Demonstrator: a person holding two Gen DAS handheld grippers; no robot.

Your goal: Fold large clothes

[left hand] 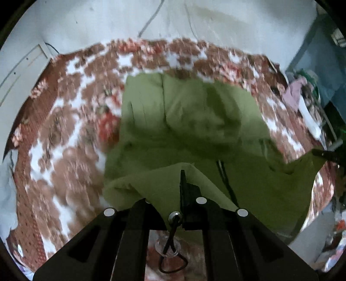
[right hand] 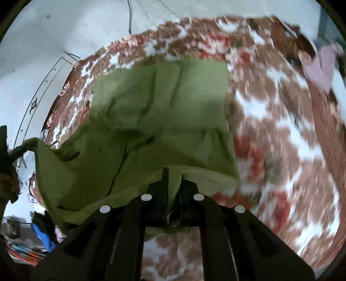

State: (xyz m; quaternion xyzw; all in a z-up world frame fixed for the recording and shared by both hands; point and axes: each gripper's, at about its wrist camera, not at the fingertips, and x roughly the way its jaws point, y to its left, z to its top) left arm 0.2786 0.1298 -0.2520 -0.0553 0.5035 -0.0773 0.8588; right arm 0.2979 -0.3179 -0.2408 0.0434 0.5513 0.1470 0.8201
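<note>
A large olive-green garment [left hand: 183, 121] lies on a floral red, brown and white bedspread [left hand: 64, 134], its near edge lifted. My left gripper [left hand: 182, 179] is shut on the garment's near edge, cloth draped over the fingers. In the right wrist view the garment [right hand: 164, 103] spreads ahead, and my right gripper [right hand: 173, 175] is shut on its near edge. Each gripper shows at the far side of the other's view, the right gripper [left hand: 324, 154] and the left gripper [right hand: 13, 151], holding the opposite corner. A dark drawstring [left hand: 225, 179] runs across the cloth.
A white wall [left hand: 173, 19] stands behind the bed. A pile of pink and other clothes [left hand: 300, 93] lies at the bed's right edge. More cloth and coloured items [right hand: 41, 235] lie on the floor at the lower left.
</note>
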